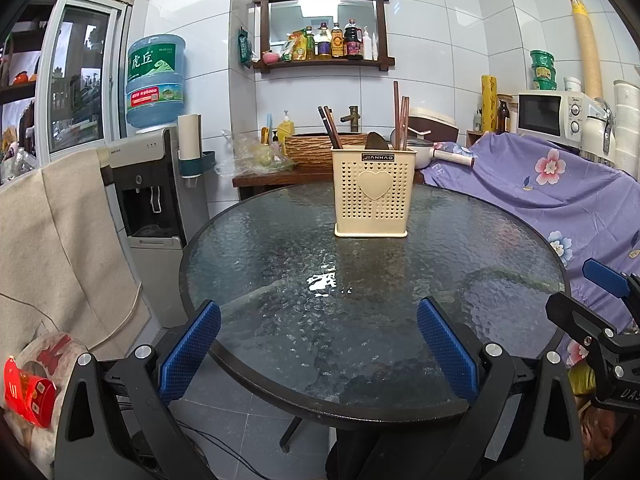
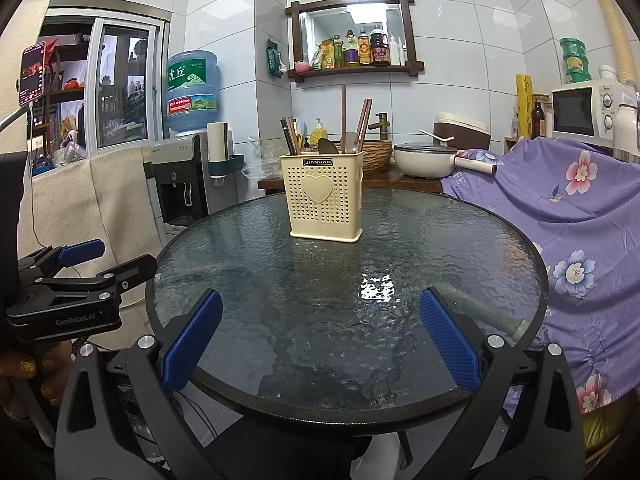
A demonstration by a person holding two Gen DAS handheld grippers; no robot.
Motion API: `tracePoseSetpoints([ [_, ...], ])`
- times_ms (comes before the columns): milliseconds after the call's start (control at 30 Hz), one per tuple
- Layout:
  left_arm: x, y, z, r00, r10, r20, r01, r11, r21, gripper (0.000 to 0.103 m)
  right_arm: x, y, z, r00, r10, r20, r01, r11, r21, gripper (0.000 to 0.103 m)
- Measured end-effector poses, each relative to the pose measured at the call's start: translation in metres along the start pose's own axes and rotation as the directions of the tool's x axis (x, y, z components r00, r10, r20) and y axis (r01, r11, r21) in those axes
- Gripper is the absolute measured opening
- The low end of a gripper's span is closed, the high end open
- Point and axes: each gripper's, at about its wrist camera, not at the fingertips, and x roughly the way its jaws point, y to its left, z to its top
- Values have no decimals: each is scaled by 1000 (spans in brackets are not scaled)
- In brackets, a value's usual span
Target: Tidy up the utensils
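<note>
Fingers on your left gripper (image 1: 318, 354) and right gripper (image 2: 320, 346) stand wide apart, empty, at the near rim of the glass table (image 1: 256, 248). Straight ahead, well apart, the cream utensil holder (image 1: 374, 192) stands upright, chopsticks (image 1: 401, 122) inside; neither hand clearly nearer.

You face white tiled walls (image 1: 432, 40). Round glass table (image 1: 280, 264) stands on grey floor tiles (image 1: 256, 420). Water dispenser (image 1: 156, 184) left, by a sliding window (image 1: 80, 72). Wooden-framed mirror shelf (image 1: 324, 28) holds bottles. Microwave (image 1: 548, 114) right, above a purple floral cloth (image 1: 560, 184).
</note>
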Motion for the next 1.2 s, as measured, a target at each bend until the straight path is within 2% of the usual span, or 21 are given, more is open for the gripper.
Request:
tracePoseSetpoints([
  [1067, 0, 1, -5, 999, -33, -6, 33, 999, -14, 97, 2, -1, -2, 1000, 0, -4, 1, 1000, 4, 97],
  [1200, 1, 3, -3, 1000, -17, -13, 17, 1000, -17, 97, 2, -2, -2, 1000, 0, -5, 0, 1000, 6, 97],
])
